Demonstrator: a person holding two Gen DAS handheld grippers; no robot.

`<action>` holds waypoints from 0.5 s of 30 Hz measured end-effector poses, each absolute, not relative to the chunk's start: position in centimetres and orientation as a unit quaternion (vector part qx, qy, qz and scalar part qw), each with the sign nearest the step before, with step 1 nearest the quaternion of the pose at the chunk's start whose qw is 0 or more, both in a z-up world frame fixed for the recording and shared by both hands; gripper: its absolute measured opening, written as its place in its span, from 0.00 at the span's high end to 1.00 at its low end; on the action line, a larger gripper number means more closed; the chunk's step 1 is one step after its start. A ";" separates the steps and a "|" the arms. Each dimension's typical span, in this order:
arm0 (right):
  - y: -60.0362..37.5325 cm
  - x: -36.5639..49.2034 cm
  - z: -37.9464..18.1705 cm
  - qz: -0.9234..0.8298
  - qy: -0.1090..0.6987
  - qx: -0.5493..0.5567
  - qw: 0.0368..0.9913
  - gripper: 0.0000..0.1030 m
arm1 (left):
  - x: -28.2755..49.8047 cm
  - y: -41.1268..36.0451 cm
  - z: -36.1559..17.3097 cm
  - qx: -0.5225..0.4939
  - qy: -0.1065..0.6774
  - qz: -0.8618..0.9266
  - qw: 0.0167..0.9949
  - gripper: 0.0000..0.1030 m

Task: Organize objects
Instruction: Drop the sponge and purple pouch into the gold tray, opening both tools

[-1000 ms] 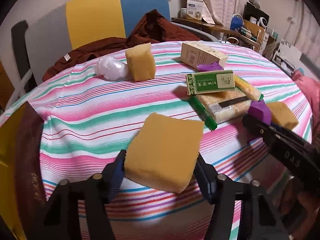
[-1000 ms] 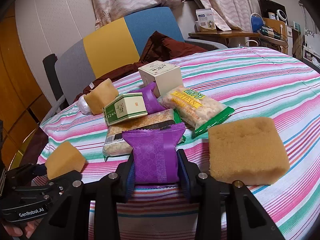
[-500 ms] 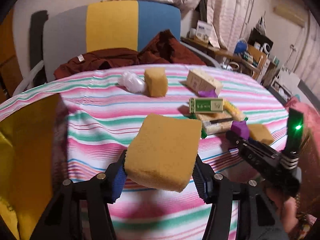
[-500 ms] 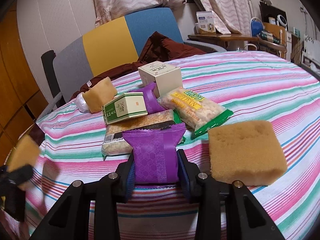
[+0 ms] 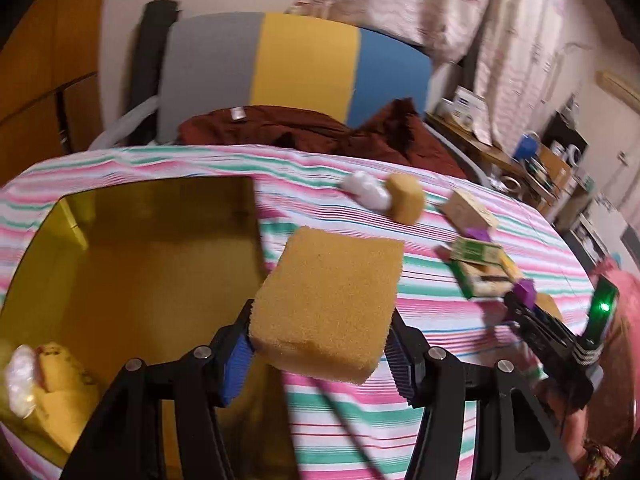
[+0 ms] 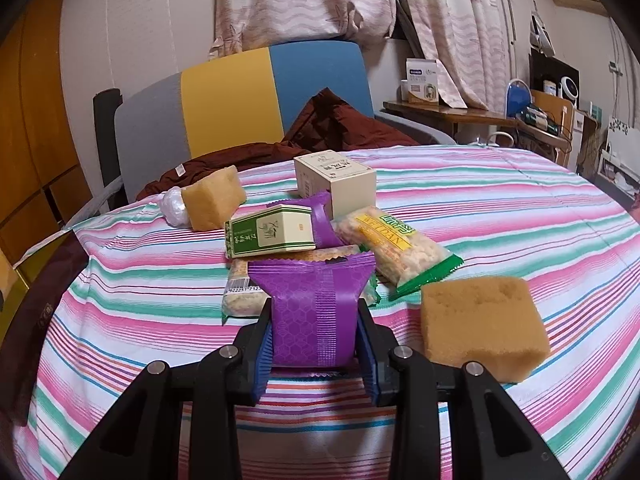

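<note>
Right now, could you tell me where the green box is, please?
In the right wrist view the green box lies mid-table atop a snack pack, just beyond the purple packet in the right hand-held gripper and in front of the cream box.

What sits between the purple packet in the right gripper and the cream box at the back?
In the right wrist view, the purple packet and cream box are separated by a green-and-cream box stacked on a rice-cracker pack, plus another purple wrapper.

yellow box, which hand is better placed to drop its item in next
Left: its gripper holds the sponge right beside the open yellow box. The right gripper holds the purple packet at the pile.
</note>
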State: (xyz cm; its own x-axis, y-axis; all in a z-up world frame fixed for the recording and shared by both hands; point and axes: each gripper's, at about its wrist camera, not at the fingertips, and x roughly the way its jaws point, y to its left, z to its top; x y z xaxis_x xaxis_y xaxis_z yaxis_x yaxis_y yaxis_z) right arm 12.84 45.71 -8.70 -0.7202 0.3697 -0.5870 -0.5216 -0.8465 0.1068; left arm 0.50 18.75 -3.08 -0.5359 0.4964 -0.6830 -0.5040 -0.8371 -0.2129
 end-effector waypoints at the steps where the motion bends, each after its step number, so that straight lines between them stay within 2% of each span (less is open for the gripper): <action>1: 45.6 12.8 -8.7 0.918 0.130 -0.284 0.242 0.65 | 0.0 17.8 -3.3 -0.392 -0.003 0.878 0.274 0.42; 15: 43.1 11.6 -8.3 0.923 0.061 -0.300 0.231 0.65 | -5.9 6.5 -3.9 -0.414 -0.073 0.894 0.155 0.42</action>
State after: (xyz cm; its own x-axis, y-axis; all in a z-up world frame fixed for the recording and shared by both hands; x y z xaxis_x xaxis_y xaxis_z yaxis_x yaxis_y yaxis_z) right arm 11.57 43.06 -8.30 -0.7125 0.3906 -0.5830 -0.4641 -0.8854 -0.0260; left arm -5.86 6.47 -3.95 -0.6090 0.3373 -0.7179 -0.2162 -0.9414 -0.2589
